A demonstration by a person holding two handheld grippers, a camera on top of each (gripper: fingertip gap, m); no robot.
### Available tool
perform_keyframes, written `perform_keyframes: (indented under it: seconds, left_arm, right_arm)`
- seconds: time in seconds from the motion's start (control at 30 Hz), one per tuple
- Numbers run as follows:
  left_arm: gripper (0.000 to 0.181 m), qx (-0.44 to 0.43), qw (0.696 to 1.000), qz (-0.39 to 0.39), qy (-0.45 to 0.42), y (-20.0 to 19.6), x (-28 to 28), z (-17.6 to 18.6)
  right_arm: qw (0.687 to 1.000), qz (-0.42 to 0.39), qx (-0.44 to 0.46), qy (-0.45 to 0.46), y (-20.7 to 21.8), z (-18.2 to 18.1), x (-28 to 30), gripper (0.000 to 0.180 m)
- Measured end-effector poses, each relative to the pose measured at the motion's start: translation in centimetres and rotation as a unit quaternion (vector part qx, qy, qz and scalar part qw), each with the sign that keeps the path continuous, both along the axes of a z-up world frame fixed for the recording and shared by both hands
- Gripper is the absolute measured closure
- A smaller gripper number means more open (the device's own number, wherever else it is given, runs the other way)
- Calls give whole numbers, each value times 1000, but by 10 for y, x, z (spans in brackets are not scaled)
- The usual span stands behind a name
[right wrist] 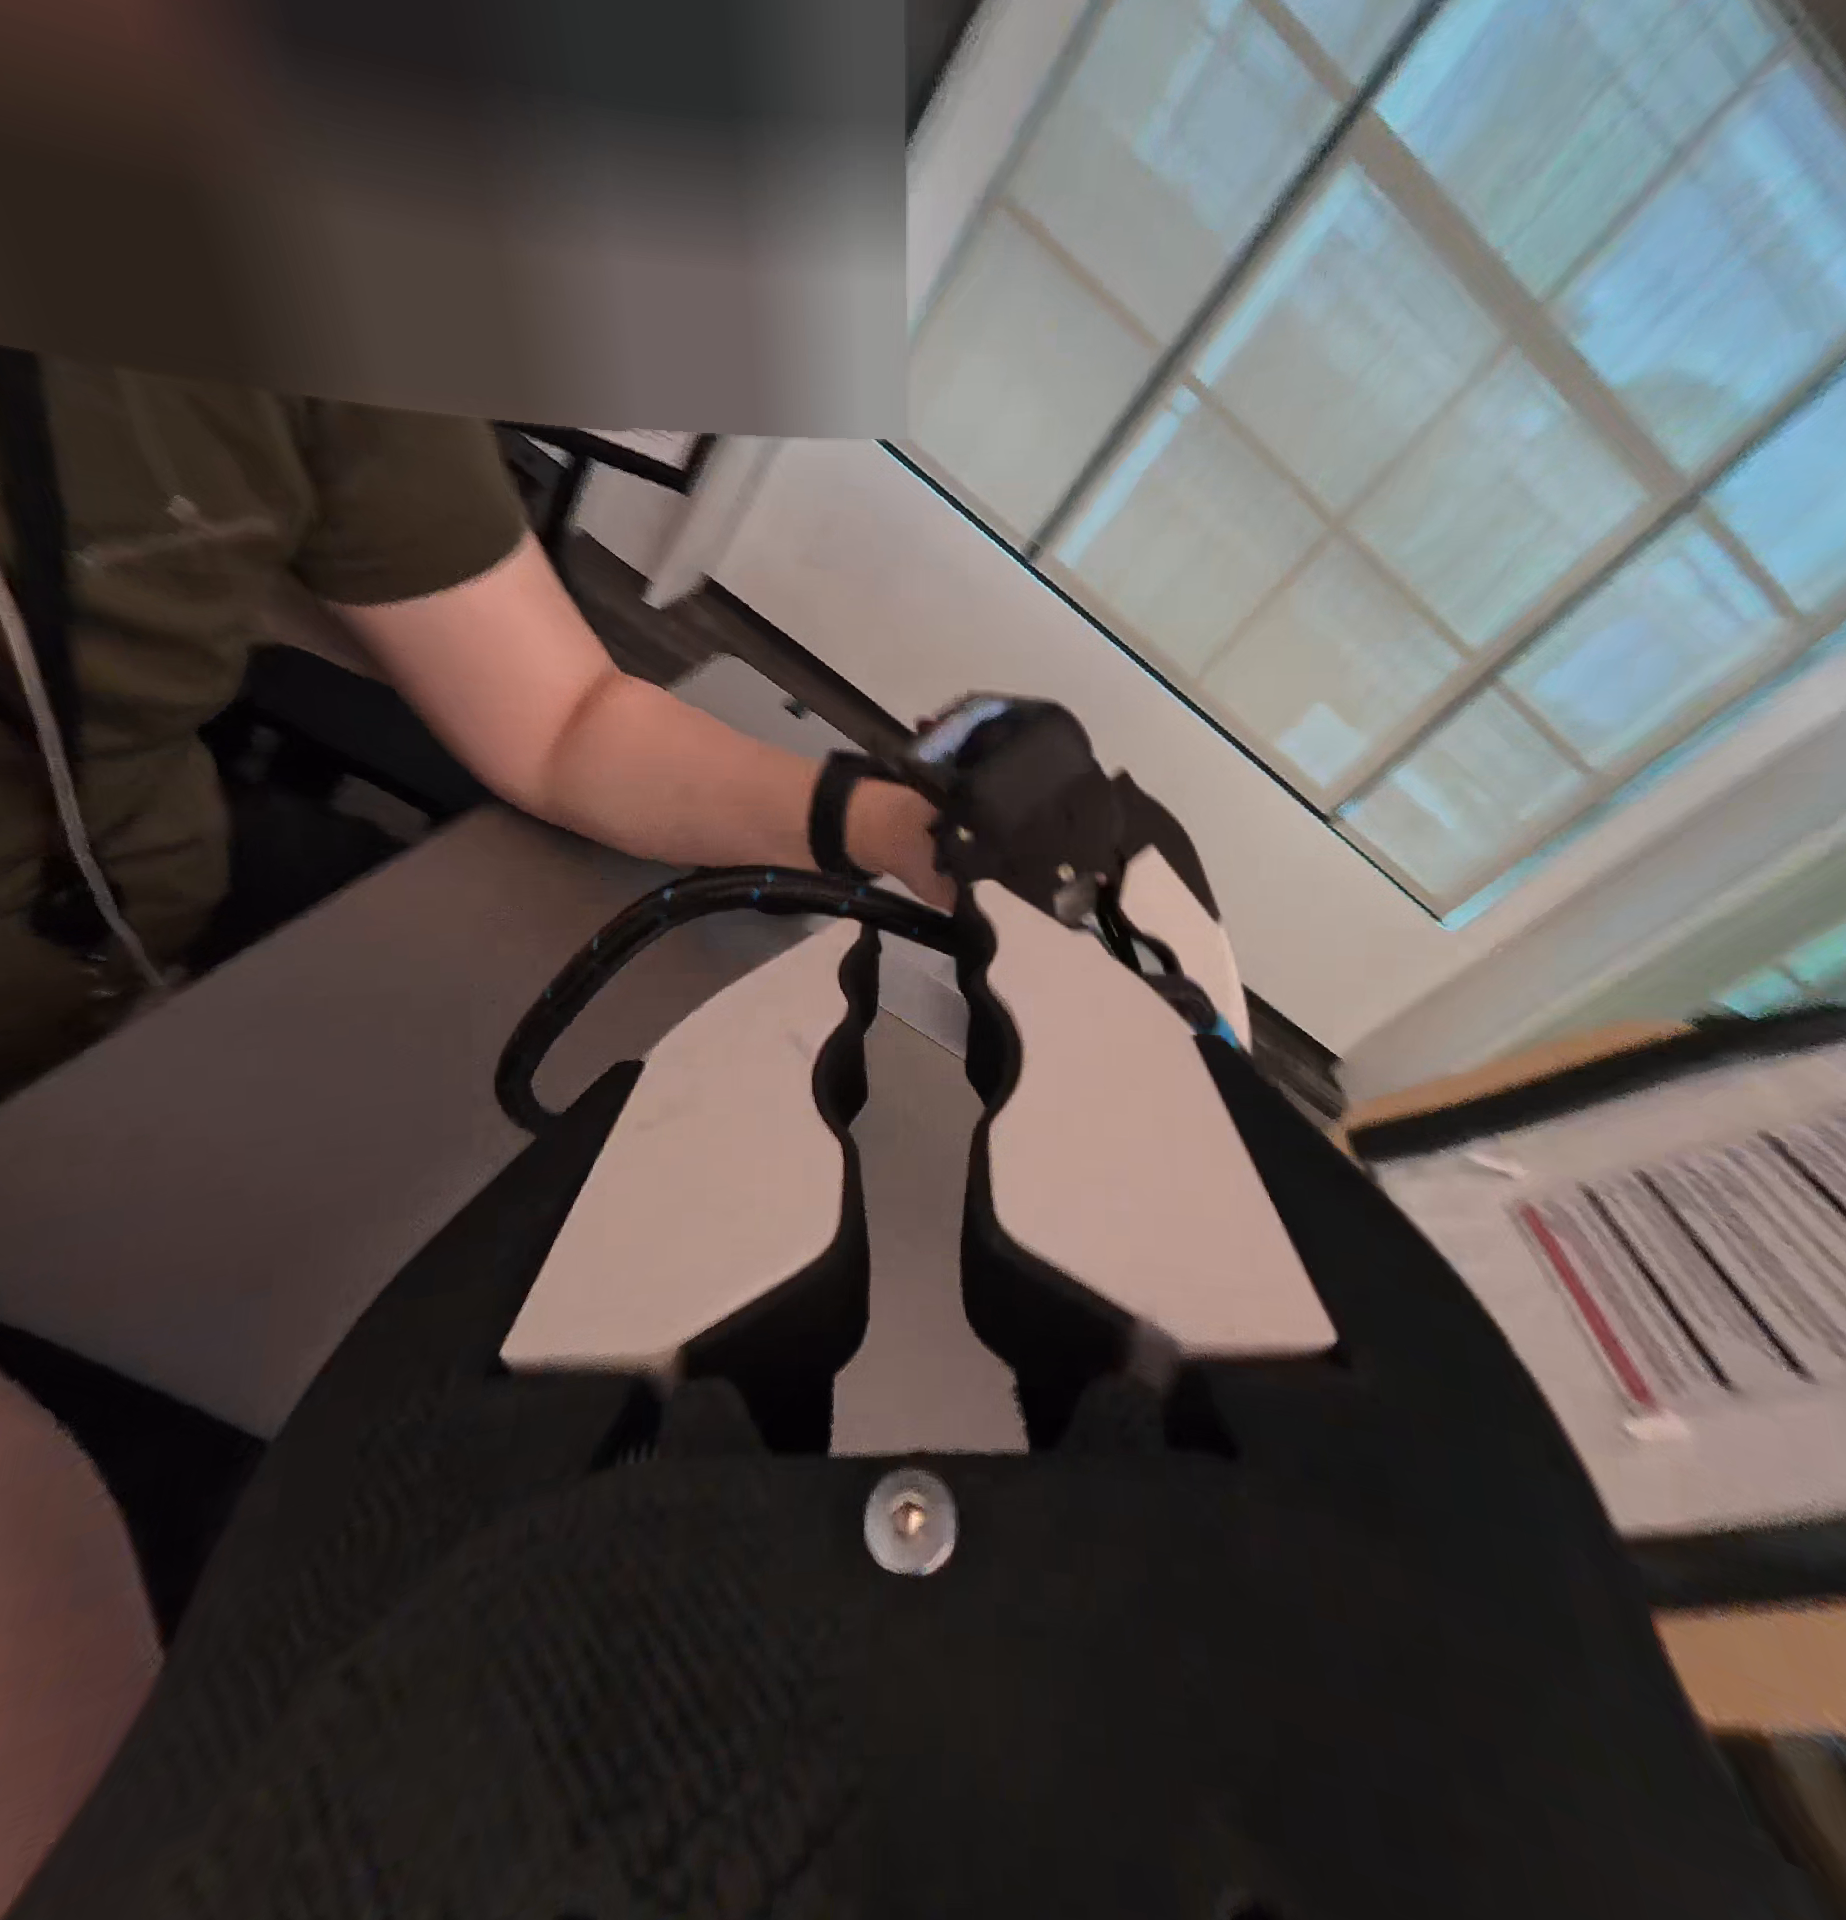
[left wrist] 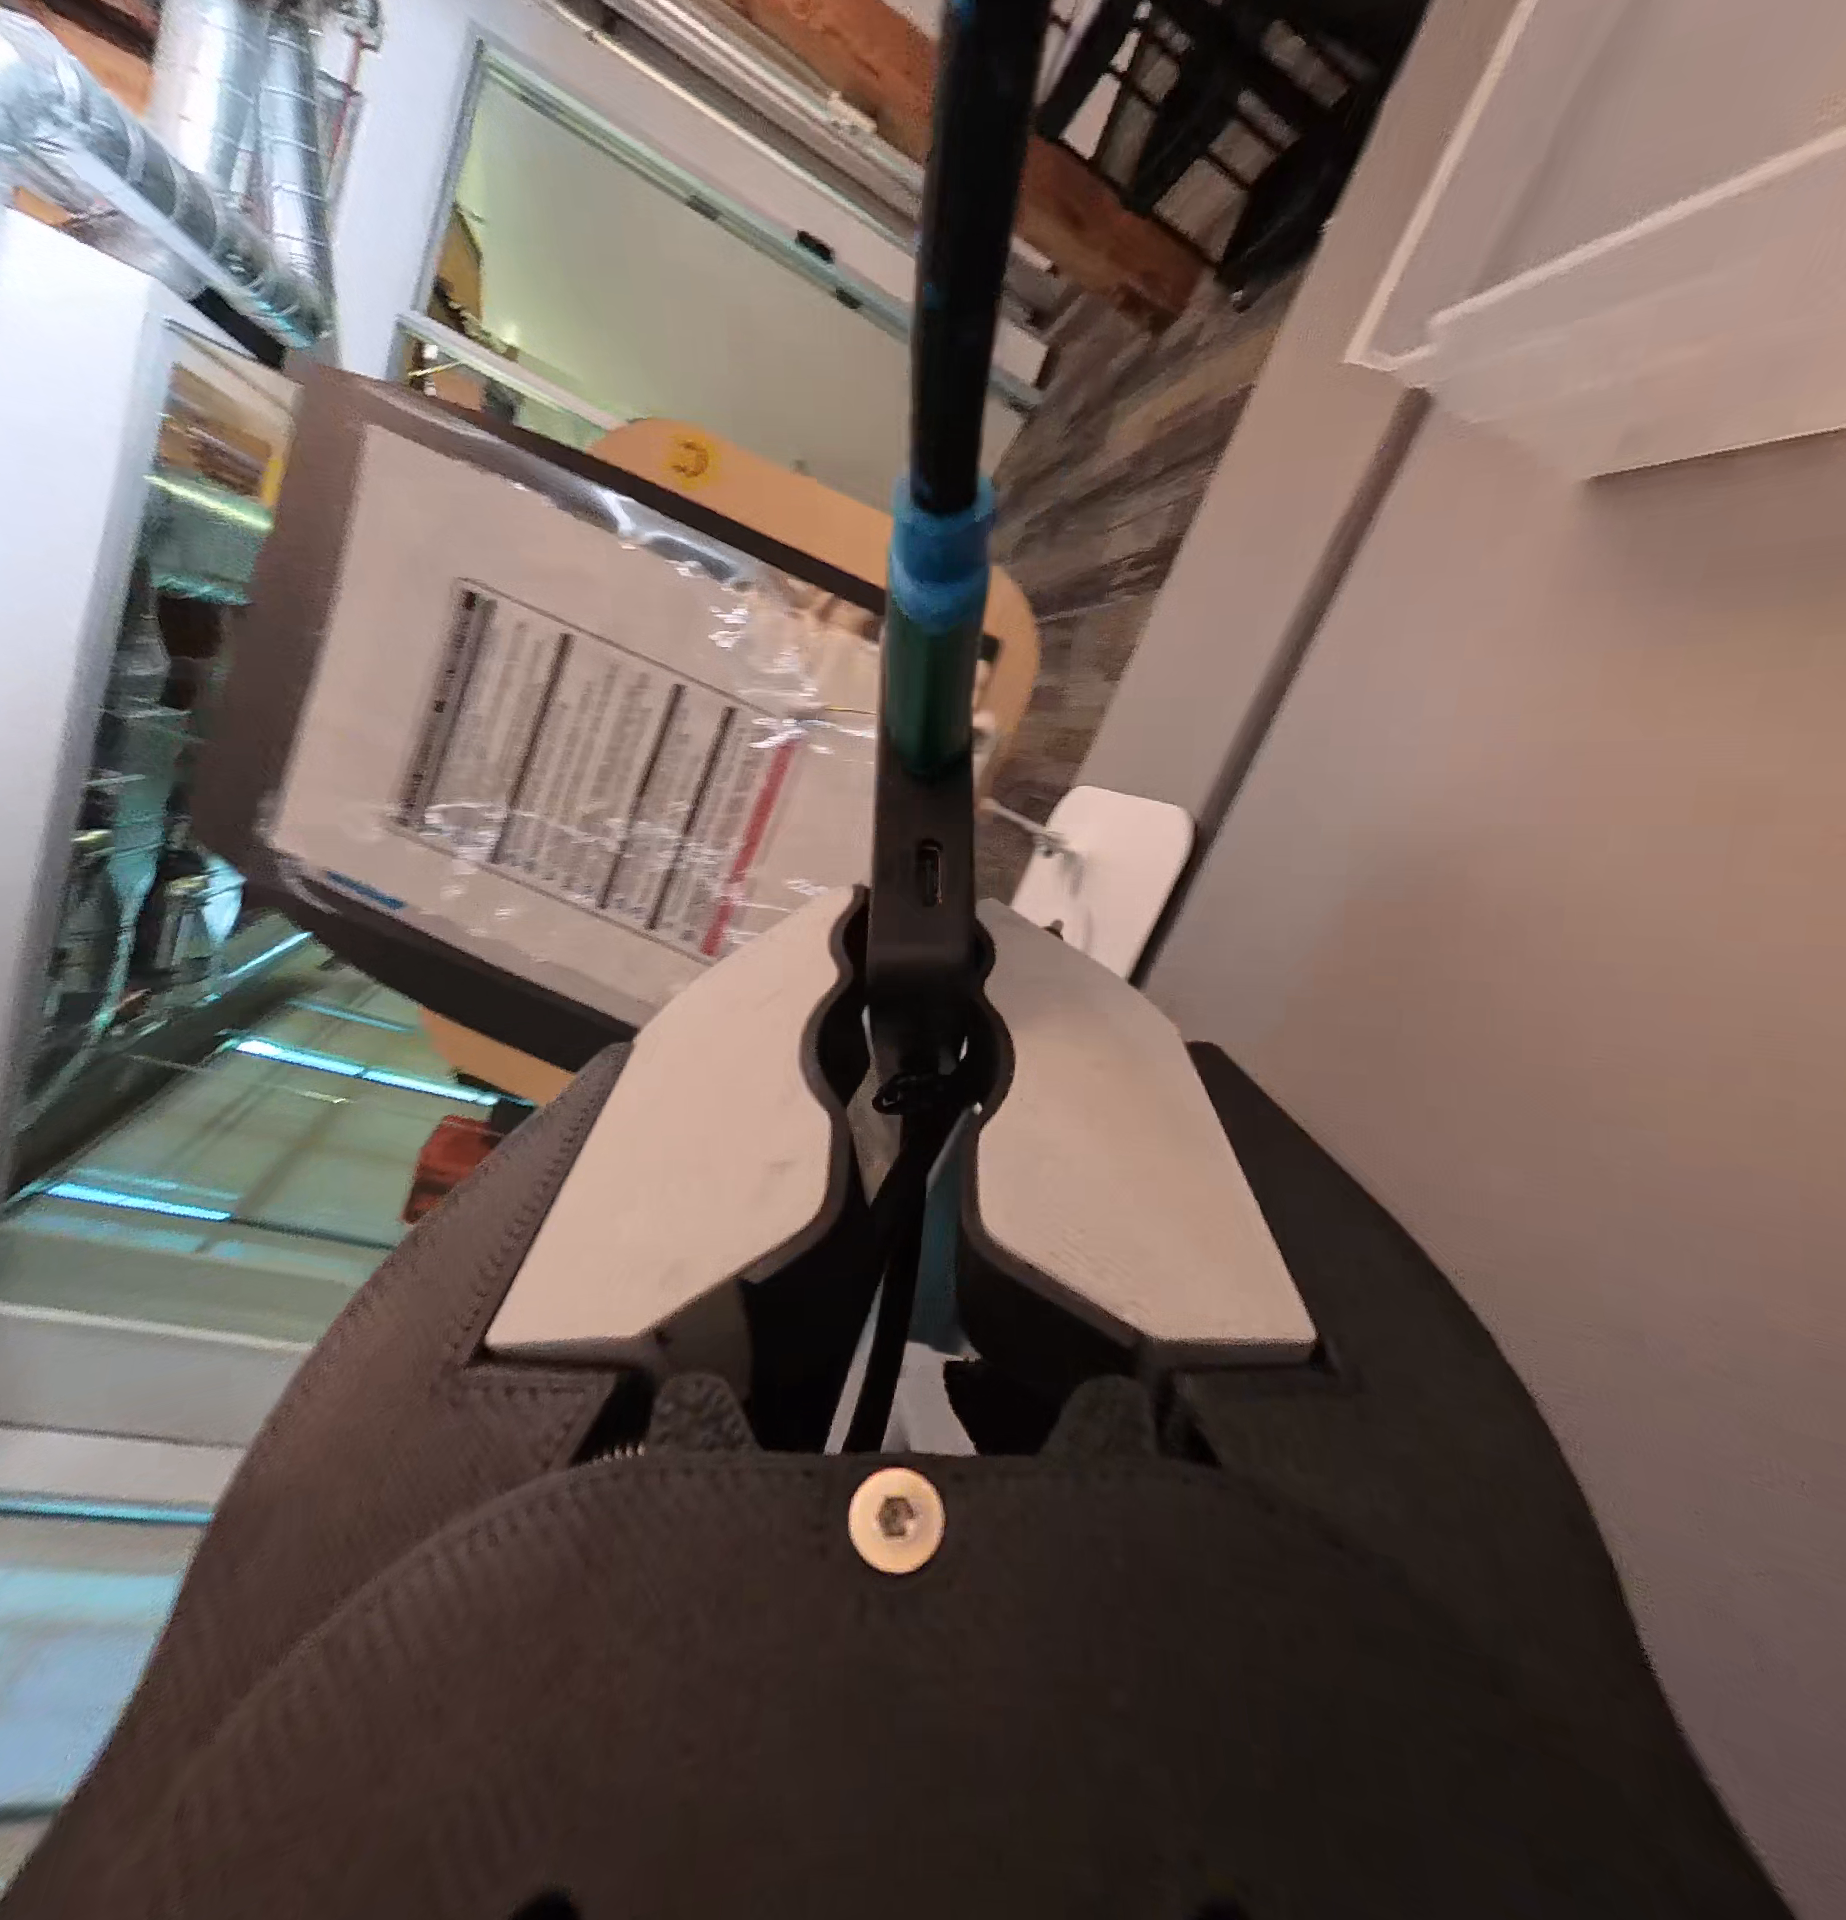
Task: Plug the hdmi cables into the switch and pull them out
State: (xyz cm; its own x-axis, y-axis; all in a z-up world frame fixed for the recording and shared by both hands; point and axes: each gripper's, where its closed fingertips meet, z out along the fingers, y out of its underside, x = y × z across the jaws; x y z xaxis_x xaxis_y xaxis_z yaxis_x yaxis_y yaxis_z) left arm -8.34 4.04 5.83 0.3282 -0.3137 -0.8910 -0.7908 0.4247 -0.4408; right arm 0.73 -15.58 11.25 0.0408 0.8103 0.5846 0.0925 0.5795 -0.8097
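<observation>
In the left wrist view my left gripper [left wrist: 914, 914] is shut on a thin black switch [left wrist: 924, 883], seen edge-on with a small port on its side. A green and blue HDMI plug [left wrist: 934, 665] sits in the switch's far end, and its black cable [left wrist: 960, 260] runs up out of view. A thin black cord [left wrist: 888, 1299] trails back between the fingers. In the right wrist view my right gripper [right wrist: 919, 935] is open by a narrow gap and empty. A black cable with blue flecks [right wrist: 711, 899] loops just beyond its tips. The left gripper's black body [right wrist: 1033, 800] is farther off.
A person's arm [right wrist: 628, 748] holds the left gripper over the grey table [right wrist: 275, 1091]. A plastic-wrapped box with a printed chart [left wrist: 586, 748] stands nearby and also shows in the right wrist view [right wrist: 1625, 1247]. A clear bin [left wrist: 1677, 312] is at the right. A window [right wrist: 1418, 416] is behind.
</observation>
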Motion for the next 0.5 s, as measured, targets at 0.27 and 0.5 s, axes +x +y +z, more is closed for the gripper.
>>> perform_keyframes:
  seconds: [0.27,0.5]
  left_arm:
    - [167,-27,995,26,-89,5,-38,43]
    - [167,102,994,-32,-3,-33,-43,65]
  right_arm:
    - [973,-203,106,-27,11,32,2,146]
    - [960,-260,97,37,50,63,-30,144]
